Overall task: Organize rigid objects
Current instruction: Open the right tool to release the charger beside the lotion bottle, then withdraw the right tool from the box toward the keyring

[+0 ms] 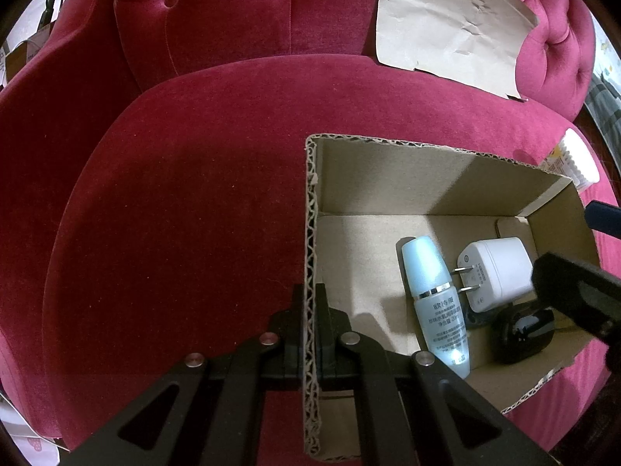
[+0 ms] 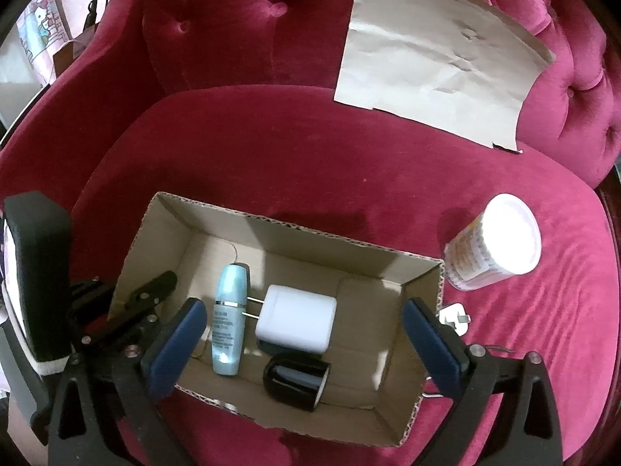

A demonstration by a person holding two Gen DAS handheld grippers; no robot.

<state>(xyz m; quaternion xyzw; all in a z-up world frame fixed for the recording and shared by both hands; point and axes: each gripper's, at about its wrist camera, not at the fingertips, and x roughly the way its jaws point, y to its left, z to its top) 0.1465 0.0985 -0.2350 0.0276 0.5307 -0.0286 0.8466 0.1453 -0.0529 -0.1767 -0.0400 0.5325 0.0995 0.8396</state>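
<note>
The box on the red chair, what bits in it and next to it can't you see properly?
- Small white plug beside the cardboard box: right wrist view, mostly hidden behind the right gripper's finger and the box wall.
- Black object: left wrist view, partly covered by the right gripper.
- Blue bottle's label: too small to read.
- Tub: left wrist view, cut off by the box wall.

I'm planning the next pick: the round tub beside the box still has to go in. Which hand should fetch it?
The right. The right gripper is open and empty above the box, with the tub on its side of the box. The left gripper is shut on the box's opposite wall, steadying it.
</note>
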